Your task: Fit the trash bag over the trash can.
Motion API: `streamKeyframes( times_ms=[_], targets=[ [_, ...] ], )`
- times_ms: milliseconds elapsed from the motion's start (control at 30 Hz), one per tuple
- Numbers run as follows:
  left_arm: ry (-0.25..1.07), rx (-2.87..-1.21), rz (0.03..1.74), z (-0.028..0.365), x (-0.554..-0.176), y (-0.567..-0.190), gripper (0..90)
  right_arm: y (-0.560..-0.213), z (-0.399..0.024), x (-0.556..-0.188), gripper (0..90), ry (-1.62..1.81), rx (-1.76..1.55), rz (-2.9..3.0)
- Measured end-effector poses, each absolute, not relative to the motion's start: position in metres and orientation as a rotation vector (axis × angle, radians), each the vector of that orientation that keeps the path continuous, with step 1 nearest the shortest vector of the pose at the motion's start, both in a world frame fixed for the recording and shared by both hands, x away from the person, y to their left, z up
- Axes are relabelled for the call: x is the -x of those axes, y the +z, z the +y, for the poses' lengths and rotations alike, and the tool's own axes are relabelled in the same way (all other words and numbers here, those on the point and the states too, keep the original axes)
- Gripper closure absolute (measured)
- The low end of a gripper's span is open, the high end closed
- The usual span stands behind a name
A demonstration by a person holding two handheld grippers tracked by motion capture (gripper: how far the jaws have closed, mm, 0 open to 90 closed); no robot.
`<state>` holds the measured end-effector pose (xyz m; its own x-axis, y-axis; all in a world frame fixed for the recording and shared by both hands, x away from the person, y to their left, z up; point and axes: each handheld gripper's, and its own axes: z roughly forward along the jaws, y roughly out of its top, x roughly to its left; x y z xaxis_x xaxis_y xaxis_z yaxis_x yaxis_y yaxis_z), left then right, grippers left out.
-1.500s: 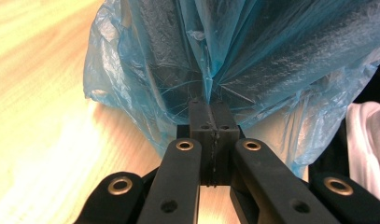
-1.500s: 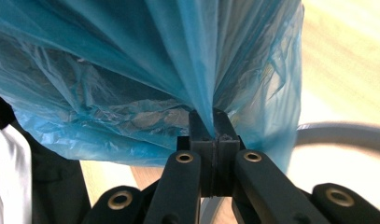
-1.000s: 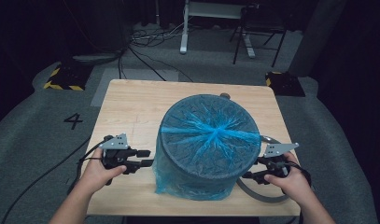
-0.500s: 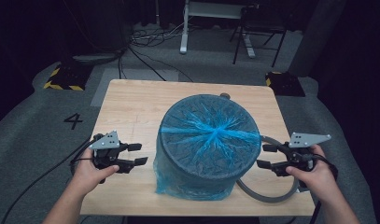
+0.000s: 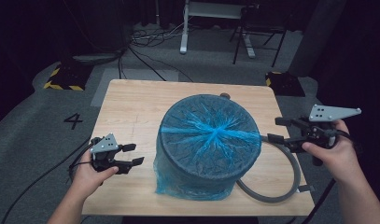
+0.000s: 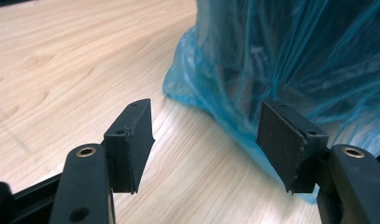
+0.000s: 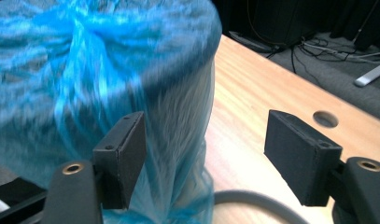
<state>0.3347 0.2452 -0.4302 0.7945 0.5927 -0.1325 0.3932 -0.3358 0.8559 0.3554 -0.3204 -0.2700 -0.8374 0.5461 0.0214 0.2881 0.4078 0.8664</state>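
Grey hoop [image 5: 283,182] curving at lower right of wooden table [image 5: 131,107], blue-bagged bin [image 5: 208,144] upturned at centre, left gripper [image 5: 127,156] low at left, jaws just opened, empty, right gripper [image 5: 278,130] raised at right, agape, holding nothing

A square table of pale, grained wood [image 5: 131,107] is set on a floor of grey carpet [image 5: 33,140], on which a black figure "4" [image 5: 73,121] is marked to the table's left. Black floor blocks edged with yellow and black hazard stripes [image 5: 65,77] are placed beyond both far corners. Black cables [image 5: 141,51] are strewn behind the table, near a white metal stand [image 5: 192,23] and a dark-legged frame [image 5: 257,32]. The surroundings are kept dark; the tabletop is lit from above.
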Motion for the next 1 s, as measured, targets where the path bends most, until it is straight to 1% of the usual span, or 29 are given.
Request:
streamKeyframes(
  times_ms=[200,333,533,567,633,933,1000],
  targets=[
    [0.252,-1.961,0.777,0.252,-0.335,-0.446,34.5,-0.246,-0.299,-0.363,29.7,1.432,-0.661,2.392],
    [0.255,-1.953,0.789,0.255,-0.338,-0.454,33.2,-0.237,-0.284,-0.366,29.4,1.447,-0.618,2.401],
    [0.260,-1.955,0.800,0.259,-0.340,-0.465,32.6,-0.222,-0.246,-0.376,27.7,1.452,-0.570,2.421],
    [0.260,-1.955,0.800,0.259,-0.340,-0.465,32.3,-0.222,-0.246,-0.376,27.7,1.452,-0.570,2.421],
    [0.253,-1.946,0.801,0.260,-0.342,-0.469,31.4,-0.218,-0.233,-0.381,27.4,1.448,-0.561,2.431],
    [0.265,-1.991,0.812,0.256,-0.343,-0.486,31.6,-0.216,-0.196,-0.388,26.3,1.436,-0.524,2.462],
    [0.283,-2.018,0.818,0.254,-0.344,-0.487,30.3,-0.218,-0.188,-0.390,25.3,1.446,-0.520,2.466]
  ],
)
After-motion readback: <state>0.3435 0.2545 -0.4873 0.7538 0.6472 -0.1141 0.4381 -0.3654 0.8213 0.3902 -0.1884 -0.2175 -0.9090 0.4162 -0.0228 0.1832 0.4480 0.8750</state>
